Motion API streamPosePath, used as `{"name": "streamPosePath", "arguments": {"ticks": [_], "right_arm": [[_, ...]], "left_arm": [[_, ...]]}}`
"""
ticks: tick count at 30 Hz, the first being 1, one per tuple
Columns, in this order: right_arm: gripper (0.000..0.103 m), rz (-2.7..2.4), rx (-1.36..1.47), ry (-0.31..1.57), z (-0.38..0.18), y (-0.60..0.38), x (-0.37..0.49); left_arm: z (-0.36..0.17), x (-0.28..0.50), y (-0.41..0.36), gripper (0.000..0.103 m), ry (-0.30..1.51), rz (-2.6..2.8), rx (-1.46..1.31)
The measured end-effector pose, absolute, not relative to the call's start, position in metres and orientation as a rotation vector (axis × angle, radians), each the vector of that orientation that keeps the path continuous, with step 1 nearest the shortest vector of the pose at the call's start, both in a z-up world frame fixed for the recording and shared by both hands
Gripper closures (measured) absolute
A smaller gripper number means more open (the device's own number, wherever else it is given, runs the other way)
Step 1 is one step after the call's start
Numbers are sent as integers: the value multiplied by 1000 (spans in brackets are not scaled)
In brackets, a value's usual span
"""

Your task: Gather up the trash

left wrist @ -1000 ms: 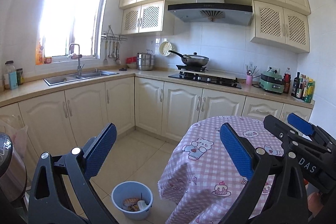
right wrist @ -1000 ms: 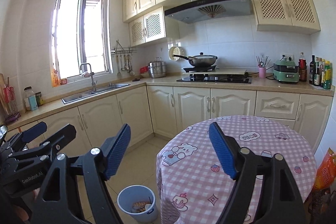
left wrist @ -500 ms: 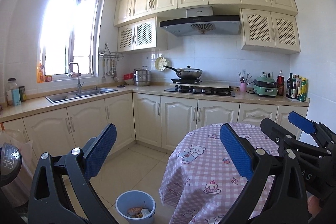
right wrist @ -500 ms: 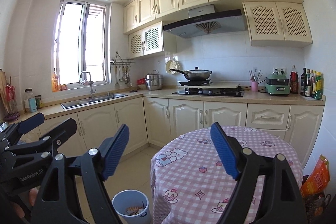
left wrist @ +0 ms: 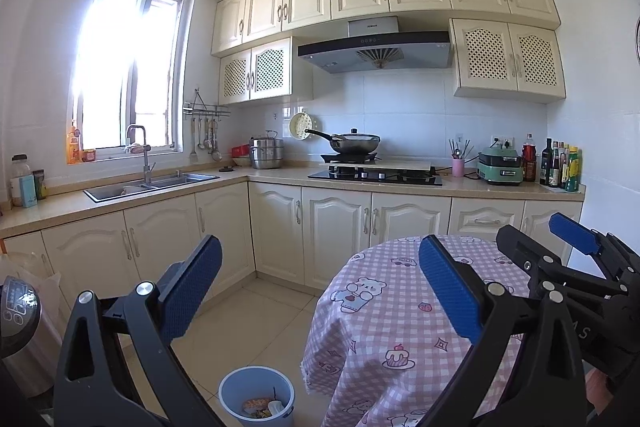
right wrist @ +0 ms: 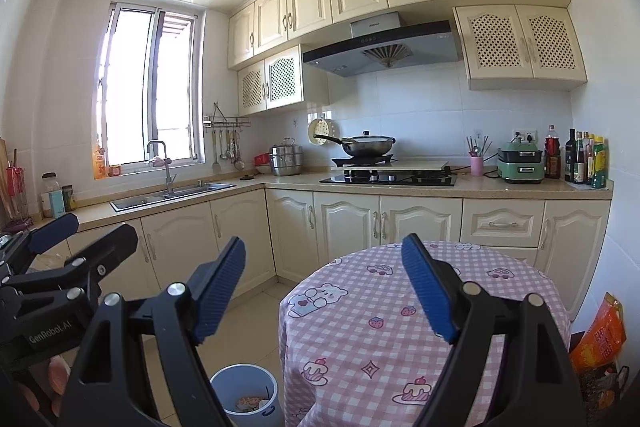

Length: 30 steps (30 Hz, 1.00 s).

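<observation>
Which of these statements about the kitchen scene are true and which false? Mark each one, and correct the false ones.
1. Both tongs, left tongs and right tongs, are open and hold nothing. True.
2. The blue bin on the floor is empty. False: some rubbish lies inside it.
3. The round table has a pink checked cloth with no loose item in sight on it. True.
4. The wok lies in the sink. False: it sits on the stove.
5. An orange bag sits left of the bin. False: it is right of the table.
</observation>
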State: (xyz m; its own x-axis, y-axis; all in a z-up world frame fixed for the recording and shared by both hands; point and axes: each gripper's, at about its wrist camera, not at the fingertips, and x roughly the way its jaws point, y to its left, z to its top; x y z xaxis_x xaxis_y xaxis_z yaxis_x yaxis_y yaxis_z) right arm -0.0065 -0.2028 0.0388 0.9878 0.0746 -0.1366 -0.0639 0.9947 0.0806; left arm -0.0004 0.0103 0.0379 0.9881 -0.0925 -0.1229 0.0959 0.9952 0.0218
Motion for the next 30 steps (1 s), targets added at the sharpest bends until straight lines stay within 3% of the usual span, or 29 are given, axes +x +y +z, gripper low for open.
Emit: {"name": "streamPosePath", "arguments": {"ticks": [30], "right_arm": [[23, 83, 73, 151, 36, -200, -2]], "left_arm": [[40, 2, 7, 8, 137, -86, 29]]}}
